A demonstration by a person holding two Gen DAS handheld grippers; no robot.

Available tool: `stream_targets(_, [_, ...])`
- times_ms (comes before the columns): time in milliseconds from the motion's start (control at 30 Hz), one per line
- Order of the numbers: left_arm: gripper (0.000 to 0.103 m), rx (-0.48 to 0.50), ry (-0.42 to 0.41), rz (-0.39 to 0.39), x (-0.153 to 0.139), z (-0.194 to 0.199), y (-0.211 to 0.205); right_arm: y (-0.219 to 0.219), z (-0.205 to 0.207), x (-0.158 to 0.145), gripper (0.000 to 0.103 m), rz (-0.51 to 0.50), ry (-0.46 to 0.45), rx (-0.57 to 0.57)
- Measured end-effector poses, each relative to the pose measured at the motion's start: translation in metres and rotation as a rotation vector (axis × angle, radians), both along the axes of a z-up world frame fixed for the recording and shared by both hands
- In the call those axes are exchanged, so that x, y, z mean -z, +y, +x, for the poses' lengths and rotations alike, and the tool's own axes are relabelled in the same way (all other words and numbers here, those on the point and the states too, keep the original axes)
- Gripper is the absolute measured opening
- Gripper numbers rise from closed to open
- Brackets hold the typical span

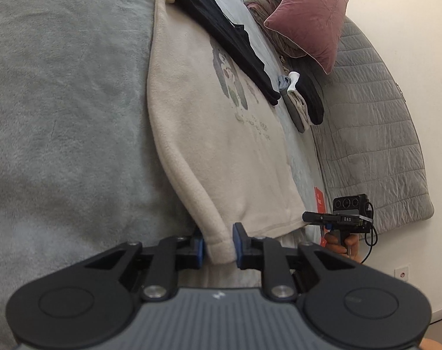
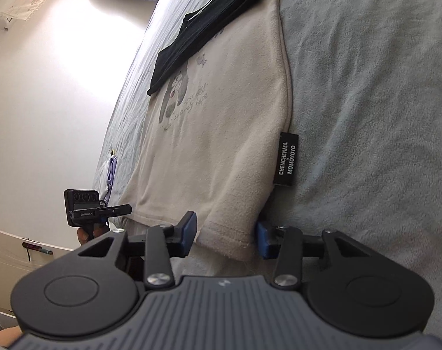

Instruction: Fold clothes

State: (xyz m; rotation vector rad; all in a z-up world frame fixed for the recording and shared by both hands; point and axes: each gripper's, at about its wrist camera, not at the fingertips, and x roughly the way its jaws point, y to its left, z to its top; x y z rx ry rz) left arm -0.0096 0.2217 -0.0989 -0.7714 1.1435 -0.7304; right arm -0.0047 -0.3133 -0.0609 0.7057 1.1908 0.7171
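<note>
Biggest thing here is the grey-green fleece bed cover (image 1: pixel 60 110), and the task's thing is spread flat on it: a cream fleece sweatshirt with a faded cartoon print (image 1: pixel 221 145). Its long axis runs straight away from both cameras, hem end closest, far end up where a black folded garment (image 1: pixel 229 38) lies slantwise over it. That one sits on the cloth, so in my judgement any fold bringing the near end up and over will meet it or need it shifted.

The left gripper (image 1: pixel 219 246) has a near corner of the sweatshirt between its blue pads; the jaws stand fairly narrow, and the cloth bunches between them, so it looks clamped. The right gripper (image 2: pixel 225 236) stands at the other near corner with its jaws wider around a cuff-like stitched edge. One pad looks against the cloth, but I honestly can't tell whether it's pinching or just straddling. Neither side is nearer; both are at the near edge, so whichever way the fold goes, the garment lies ahead of the fingers.

Off to the side: a dusty-pink velvet cushion (image 1: pixel 311 20), a grey quilted mat (image 1: pixel 375 145) against the wall, a small pile of folded items (image 1: pixel 302 99), and a black woven brand label (image 2: pixel 287 159) at the sweatshirt's side seam.
</note>
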Motion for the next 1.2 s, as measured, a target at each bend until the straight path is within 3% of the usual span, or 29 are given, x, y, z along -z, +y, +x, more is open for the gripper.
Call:
stream_targets(67, [0.014, -0.006, 0.007, 0.006, 0.000, 0.001, -0.002, -0.001, 0.001, 0.003, 0.038, 0.008, 0.005, 0.001])
stream_targets(133, [0.009, -0.014, 0.004, 0.015, -0.002, -0.002, -0.005, -0.001, 0.001, 0.007, 0.020, 0.008, 0.018, 0.007])
stream_targets(167, [0.009, -0.015, 0.000, 0.001, -0.002, -0.004, -0.005, -0.003, 0.001, 0.009, 0.019, 0.014, 0.024, 0.011])
stream_targets(333, [0.009, -0.048, -0.027, -0.116, -0.001, -0.011, -0.004, -0.009, -0.001, 0.010, 0.019, 0.073, 0.033, 0.026])
stream_targets(500, [0.009, -0.139, -0.035, -0.252, 0.003, -0.012, 0.005, -0.013, 0.002, 0.008, 0.019, 0.141, 0.041, 0.063])
stream_targets(633, [0.009, -0.223, -0.027, -0.311, 0.002, -0.006, 0.009, -0.016, 0.009, 0.004, 0.019, 0.203, 0.040, 0.107])
stream_targets(767, [0.009, -0.319, 0.003, -0.346, 0.005, 0.008, 0.008, -0.020, 0.016, -0.001, 0.019, 0.264, 0.039, 0.151])
stream_targets(933, [0.009, -0.457, 0.052, -0.365, 0.012, 0.027, 0.009, -0.025, 0.031, -0.001, 0.018, 0.326, 0.048, 0.287])
stream_targets(1200, [0.009, -0.606, 0.115, -0.367, 0.026, 0.044, 0.012, -0.025, 0.052, 0.026, 0.018, 0.360, 0.141, 0.501])
